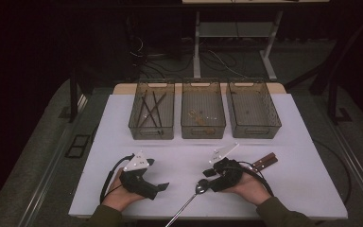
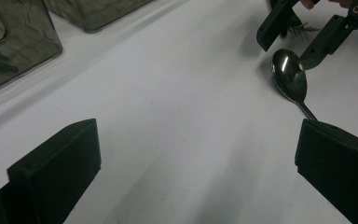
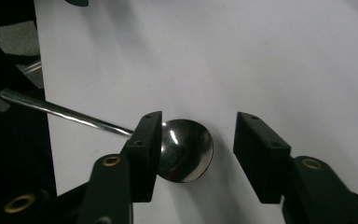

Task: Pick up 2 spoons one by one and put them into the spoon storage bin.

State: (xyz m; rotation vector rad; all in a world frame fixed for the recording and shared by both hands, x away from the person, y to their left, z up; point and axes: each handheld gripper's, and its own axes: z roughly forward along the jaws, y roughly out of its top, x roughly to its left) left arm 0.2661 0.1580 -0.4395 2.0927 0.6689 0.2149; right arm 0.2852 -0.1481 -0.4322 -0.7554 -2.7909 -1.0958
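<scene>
A polished metal spoon is seen lying on the white counter near its front edge, its rounded bowl framed by the black, blocky jaws of the right gripper, which are set about half apart; the near jaw appears to sit against the bowl's rim while the far jaw stands clear of it, so the spoon is straddled rather than clamped. The slim handle is shown running back past the counter's edge. To the left, the left gripper is held just over the bare counter with its jaws spread fully wide and nothing between them. Behind the right hand, a dark, wooden-handled utensil is seen lying flat. At the far side, three translucent, smoke-tinted rectangular bins are lined up side by side, with long dark sticks laid in the left bin and small brownish pieces in the middle one.
</scene>
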